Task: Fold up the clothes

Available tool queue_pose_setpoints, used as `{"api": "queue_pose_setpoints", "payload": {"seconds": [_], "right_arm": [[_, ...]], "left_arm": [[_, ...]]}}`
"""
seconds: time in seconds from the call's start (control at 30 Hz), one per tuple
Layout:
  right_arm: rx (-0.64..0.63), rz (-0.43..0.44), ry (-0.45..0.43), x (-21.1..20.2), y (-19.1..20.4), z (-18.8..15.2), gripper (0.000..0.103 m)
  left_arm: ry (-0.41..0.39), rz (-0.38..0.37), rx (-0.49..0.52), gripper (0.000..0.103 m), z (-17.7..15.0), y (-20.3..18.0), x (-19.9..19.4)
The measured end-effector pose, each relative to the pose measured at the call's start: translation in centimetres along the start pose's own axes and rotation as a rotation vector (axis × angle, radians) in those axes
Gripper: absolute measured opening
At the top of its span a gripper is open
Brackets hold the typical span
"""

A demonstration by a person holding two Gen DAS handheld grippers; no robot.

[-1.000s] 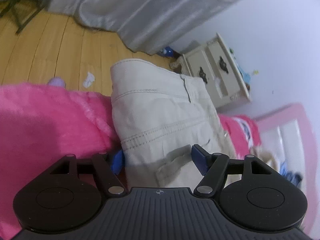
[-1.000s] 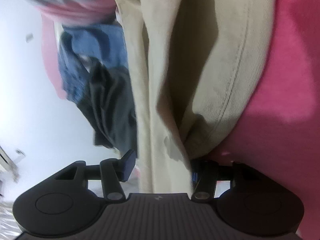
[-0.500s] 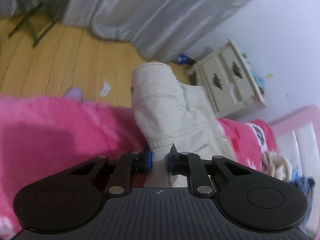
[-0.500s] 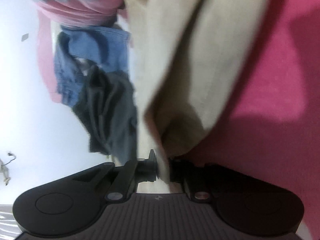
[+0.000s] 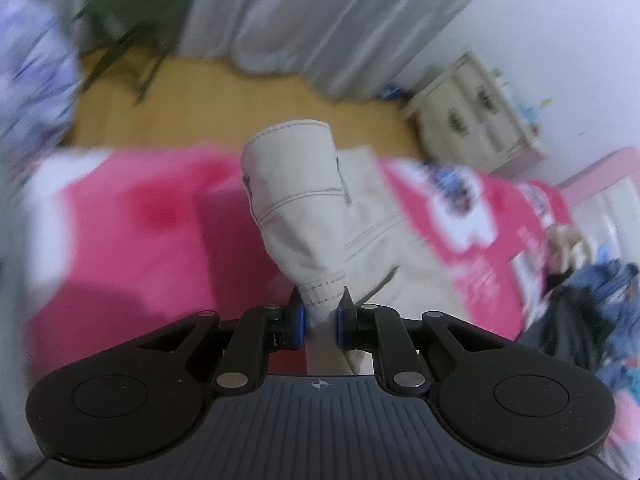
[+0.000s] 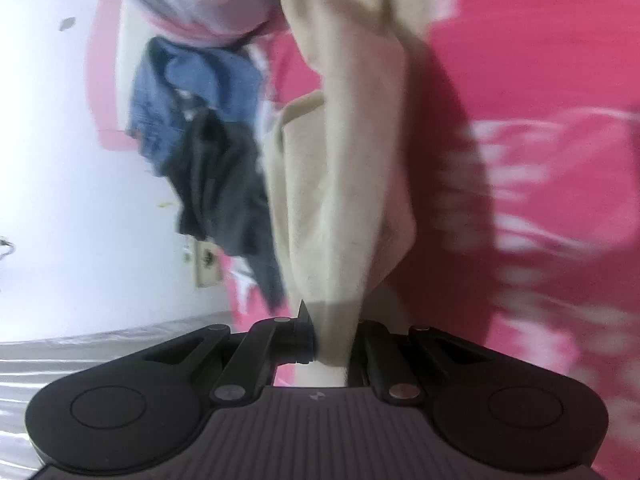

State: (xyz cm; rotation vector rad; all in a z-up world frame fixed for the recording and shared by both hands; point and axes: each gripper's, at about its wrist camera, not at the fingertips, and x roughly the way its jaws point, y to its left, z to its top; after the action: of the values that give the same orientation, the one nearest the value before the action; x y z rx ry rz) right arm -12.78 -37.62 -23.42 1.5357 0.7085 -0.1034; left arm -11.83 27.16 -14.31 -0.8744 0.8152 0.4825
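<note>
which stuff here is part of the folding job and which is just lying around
In the job:
- beige trousers
- left gripper, shut on them
- right gripper, shut on them
- pink blanket underneath

Lying about:
- blue and dark clothes pile
- cream nightstand
- grey curtain

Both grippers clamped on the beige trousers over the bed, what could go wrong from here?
1. The left gripper pinches only a thin stitched edge of the trousers; it may slip out mid-lift.
2. The hanging fabric could sag unevenly and crease the fold.
3. The pile of clothes lies close by; a swing might snag it.
</note>
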Motion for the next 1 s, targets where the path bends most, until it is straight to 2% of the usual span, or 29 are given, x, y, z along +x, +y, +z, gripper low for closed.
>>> {"api": "queue_pose_setpoints", "payload": {"seconds": [0.1,0.17,0.2,0.27,0.4,0.43,0.47,0.53,0.6,0.7,0.8,0.9,0.93,0.97,1.0], "right_arm": [[-0.052,-0.110,0.035,-1.8,-1.5,-0.4,0.011],[-0.185,-0.267,0.083,-2.2,-0.7,-0.4,0.029],[-0.267,-0.341,0.110,-2.6,0.3,-0.6,0.030],[-0.460,-0.435,0.164,-3.7,3.0,-2.1,0.030],[-0.849,-0.387,0.364,-3.7,9.8,-8.1,0.033],[-0.932,-0.312,0.437,-2.3,11.4,-10.1,0.044],[-0.999,-0.233,0.501,-0.5,12.6,-12.3,0.054],[-1.152,-0.087,0.605,5.3,14.9,-17.1,0.057],[-1.360,-0.027,0.637,11.9,17.0,-22.6,0.057],[-1.653,0.074,0.637,19.7,18.6,-31.5,0.055],[-1.791,0.143,0.698,25.7,18.8,-37.6,0.054],[-1.938,0.154,0.781,29.6,17.4,-42.5,0.053],[-1.983,0.145,0.799,30.4,16.7,-43.6,0.048],[-2.012,0.129,0.804,31.1,16.1,-44.3,0.032],[-2.016,0.126,0.803,31.3,15.8,-44.4,0.024]], "left_arm": [[0.091,0.081,-0.004,0.019,-2.3,2.8,0.9],[0.102,0.113,0.024,0.031,-2.6,3.5,1.7],[0.107,0.107,0.045,0.032,-2.4,3.6,1.7],[0.117,0.097,0.087,0.042,-1.9,3.7,1.7],[0.142,0.098,0.109,0.052,-1.4,4.4,1.7],[0.144,0.096,0.107,0.053,-1.4,4.6,1.7],[0.146,0.093,0.104,0.054,-1.4,4.7,1.7],[0.149,0.088,0.098,0.054,-1.4,5.0,1.7],[0.153,0.083,0.093,0.054,-1.5,5.4,1.7],[0.159,0.075,0.084,0.053,-1.5,5.8,1.7],[0.162,0.078,0.100,0.052,-1.5,5.9,1.8],[0.165,0.086,0.125,0.052,-1.6,5.7,2.1],[0.163,0.089,0.131,0.051,-1.6,5.7,2.3],[0.161,0.094,0.139,0.051,-1.7,5.8,2.2],[0.158,0.097,0.146,0.051,-1.8,5.8,2.2]]}}
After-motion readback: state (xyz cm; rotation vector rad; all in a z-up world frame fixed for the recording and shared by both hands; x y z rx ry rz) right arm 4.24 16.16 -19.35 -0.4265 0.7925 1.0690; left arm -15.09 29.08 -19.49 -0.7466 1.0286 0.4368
